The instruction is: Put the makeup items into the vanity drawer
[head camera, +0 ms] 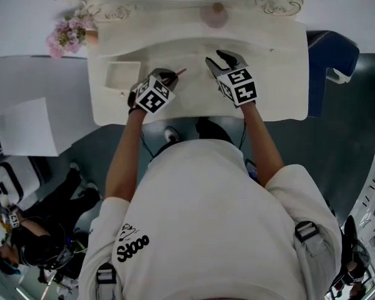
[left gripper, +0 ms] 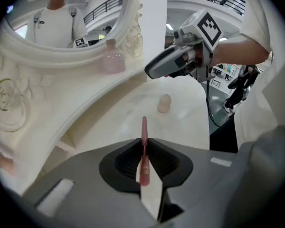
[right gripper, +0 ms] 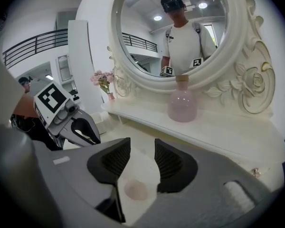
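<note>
Left gripper view has your left gripper [left gripper: 144,139] clamped on a slim pink stick [left gripper: 143,125], most likely a lip pencil, with its tip poking out past the closed jaws. It hangs over the middle of the vanity top [head camera: 275,92], near the front edge. Your right gripper [head camera: 220,61] hovers just beside it toward the right side of the tabletop. Its jaws stand apart and grip nothing, though a small pink round item [left gripper: 164,103] lies on the surface beneath them. The step in hand looks like the carry: one makeup piece picked up, none yet stowed. The drawer [head camera: 122,77] appears as an open, bare recess at the left end of the tabletop, near your loaded gripper. Next, you would swing the left gripper over that recess, lower it until the stick sits inside the walls, and only then let go. A thin stick can roll or tip out if released high. The round item waits for the right gripper.
</note>
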`<action>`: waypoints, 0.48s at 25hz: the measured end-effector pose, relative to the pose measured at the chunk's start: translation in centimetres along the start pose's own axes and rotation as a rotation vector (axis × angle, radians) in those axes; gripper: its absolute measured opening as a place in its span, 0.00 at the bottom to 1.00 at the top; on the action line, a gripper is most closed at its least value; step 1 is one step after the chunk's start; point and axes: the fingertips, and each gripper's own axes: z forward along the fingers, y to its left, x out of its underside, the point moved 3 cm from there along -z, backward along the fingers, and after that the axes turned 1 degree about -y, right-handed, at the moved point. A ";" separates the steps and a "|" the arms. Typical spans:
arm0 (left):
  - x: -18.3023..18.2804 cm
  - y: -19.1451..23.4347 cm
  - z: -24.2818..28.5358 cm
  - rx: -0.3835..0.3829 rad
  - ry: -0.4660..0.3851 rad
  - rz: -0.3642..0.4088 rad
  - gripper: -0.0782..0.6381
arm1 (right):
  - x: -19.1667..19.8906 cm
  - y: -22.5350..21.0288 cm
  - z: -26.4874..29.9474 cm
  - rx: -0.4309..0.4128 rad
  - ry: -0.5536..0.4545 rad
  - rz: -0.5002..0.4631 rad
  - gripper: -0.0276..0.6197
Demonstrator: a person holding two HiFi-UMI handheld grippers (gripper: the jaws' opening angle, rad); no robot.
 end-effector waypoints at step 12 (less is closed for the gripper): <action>3.0 6.3 -10.0 -0.302 -0.103 -0.209 0.20 | -4.9 5.3 2.7 -0.149 -0.026 -0.168 0.30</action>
